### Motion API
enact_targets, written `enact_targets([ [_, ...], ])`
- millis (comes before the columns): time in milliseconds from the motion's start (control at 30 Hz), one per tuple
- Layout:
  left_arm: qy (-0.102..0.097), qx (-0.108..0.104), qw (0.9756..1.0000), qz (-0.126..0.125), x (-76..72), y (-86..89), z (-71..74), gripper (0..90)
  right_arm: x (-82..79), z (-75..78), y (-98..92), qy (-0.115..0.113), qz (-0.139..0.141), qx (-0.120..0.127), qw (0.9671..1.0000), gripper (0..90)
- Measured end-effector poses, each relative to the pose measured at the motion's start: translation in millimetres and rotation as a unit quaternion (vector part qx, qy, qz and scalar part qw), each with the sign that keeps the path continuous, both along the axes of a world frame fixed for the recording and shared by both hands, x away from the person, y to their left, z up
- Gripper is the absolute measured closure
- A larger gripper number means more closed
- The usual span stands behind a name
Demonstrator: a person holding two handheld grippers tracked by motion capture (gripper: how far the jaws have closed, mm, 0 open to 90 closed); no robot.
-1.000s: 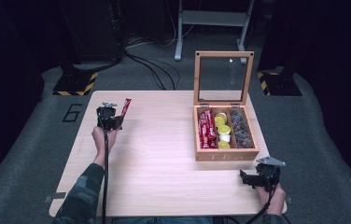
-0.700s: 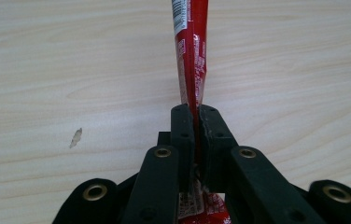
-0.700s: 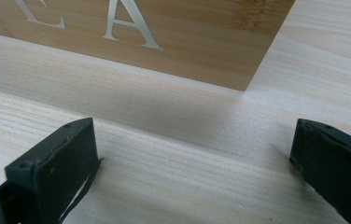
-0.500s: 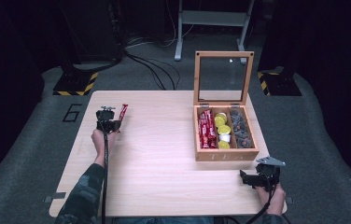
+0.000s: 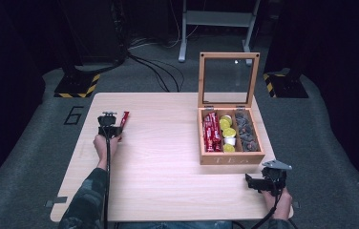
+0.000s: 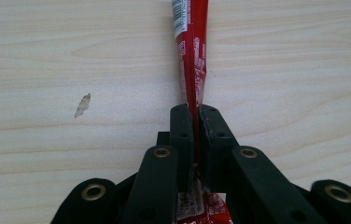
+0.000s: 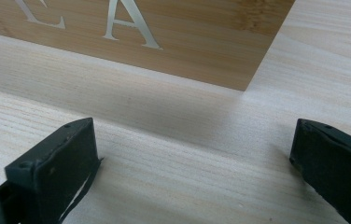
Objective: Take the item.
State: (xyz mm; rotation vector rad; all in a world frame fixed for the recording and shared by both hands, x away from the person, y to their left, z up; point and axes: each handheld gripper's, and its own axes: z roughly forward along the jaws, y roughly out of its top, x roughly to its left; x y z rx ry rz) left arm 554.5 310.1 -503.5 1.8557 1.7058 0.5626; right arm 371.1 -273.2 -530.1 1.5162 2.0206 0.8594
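Box [image 5: 231, 158] set on right half of counter [image 5: 168, 181], lid [image 5: 228, 78] stood up at back edge. Packets [image 5: 210, 132] laid in left part of box, pods [image 5: 227, 133] in middle part, more things [image 5: 247, 131] in right part. Stick packet [image 5: 124, 118] held over far left of counter, well apart from box.

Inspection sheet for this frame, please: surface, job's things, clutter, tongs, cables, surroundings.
Surface: pale wooden table, small chip in the top.
Job's things: red sachet; open wooden tea box with red sachets, yellow pods and dark items.
Clutter: nothing seen.
Tongs: left tongs shut on the red sachet; right tongs open, before the box front.
Cables: one trailing from each tongs; more on the floor beyond.
Surroundings: grey floor, hazard-striped stand bases, dark room.
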Motion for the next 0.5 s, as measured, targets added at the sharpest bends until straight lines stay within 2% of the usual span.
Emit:
enact_targets([
  [100,0.0,0.002,1.0,-0.002,0.3,-0.4,-1.2,82.7,0.0,0.0,0.0,0.0,0.0,0.0,1.0,0.0],
  [167,0.002,0.0,1.0,-0.004,0.1,-0.7,-1.9,76.1,0.0,0.0,0.0,0.0,0.0,0.0,1.0,0.0],
  [200,0.004,-0.002,1.0,-0.002,0.0,-0.8,-2.1,76.1,0.0,0.0,0.0,0.0,0.0,0.0,1.0,0.0],
  [233,0.005,-0.008,1.0,0.001,-0.6,-0.8,-1.8,72.3,0.0,0.0,0.0,0.0,0.0,0.0,1.0,0.0],
  [267,0.004,-0.01,0.9999,-0.002,-1.6,0.1,0.3,62.9,0.0,0.0,0.0,0.0,0.0,0.0,1.0,0.0],
  [300,0.0,-0.013,0.9999,0.0,-3.1,-0.2,1.6,58.7,0.0,0.0,0.0,0.0,0.0,0.0,1.0,0.0],
  [367,-0.008,0.001,1.0,-0.005,-7.1,-2.5,3.6,50.7,0.0,0.0,0.0,0.0,0.0,0.0,1.0,0.0],
  [433,-0.005,0.003,0.9999,-0.01,-8.2,-2.8,4.4,42.1,0.0,0.0,0.0,0.0,0.0,0.0,1.0,0.0],
  [500,-0.009,-0.008,0.9997,-0.022,-13.1,-1.0,8.7,34.2,-0.1,0.0,0.1,0.0,0.0,0.0,1.0,0.0],
])
